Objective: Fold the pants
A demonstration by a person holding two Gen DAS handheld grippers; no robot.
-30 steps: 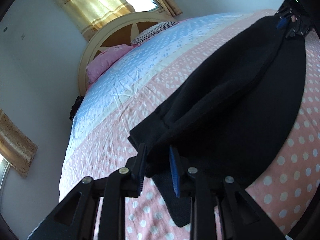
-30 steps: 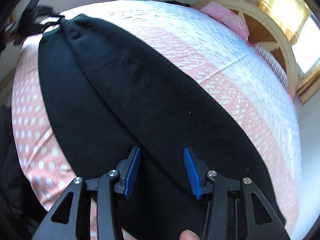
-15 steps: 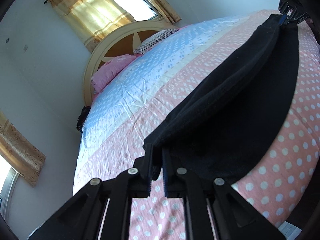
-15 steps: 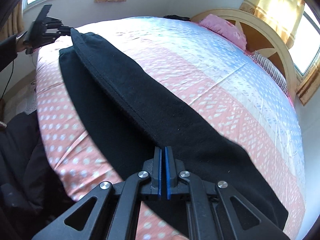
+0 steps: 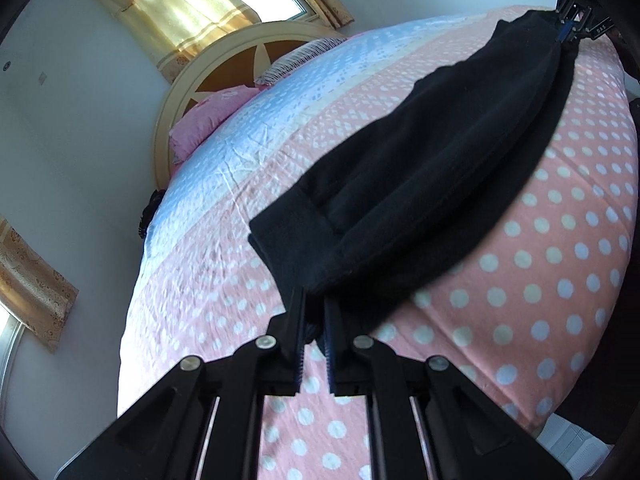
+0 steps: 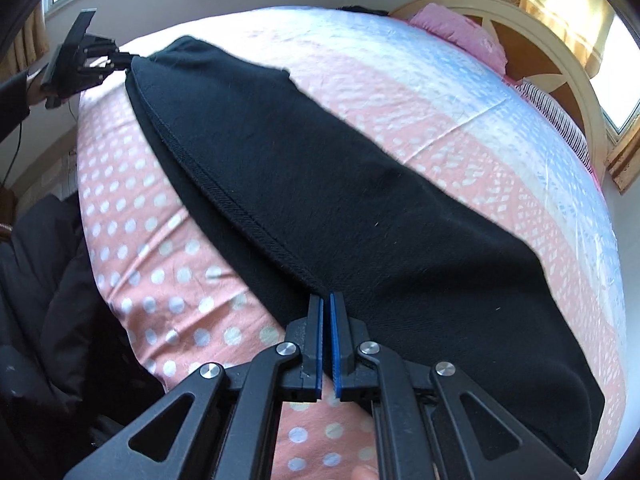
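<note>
Black pants (image 5: pixel 420 184) lie lengthwise across the pink dotted bed, with the upper leg raised off the lower one. In the left wrist view my left gripper (image 5: pixel 314 312) is shut on the cuff end of that raised leg. At the far end of the pants my right gripper (image 5: pixel 568 30) pinches the same edge. In the right wrist view the right gripper (image 6: pixel 325 304) is shut on the stitched edge of the pants (image 6: pixel 320 168) near their wide end. The left gripper (image 6: pixel 120 58) holds the far tip, and the edge runs taut between the two.
The bed cover (image 5: pixel 540 300) is pink with white dots and has a pale blue band (image 5: pixel 280 112) toward the headboard (image 5: pixel 224 60). A pink pillow (image 5: pixel 212 120) and a striped pillow (image 5: pixel 300 56) lie there. Dark clothing (image 6: pixel 48 280) is piled beside the bed's near edge.
Both grippers stood open around the pants edge, then shut on it. They have since lifted the upper leg, drawn it taut and carried it sideways over the bed.
</note>
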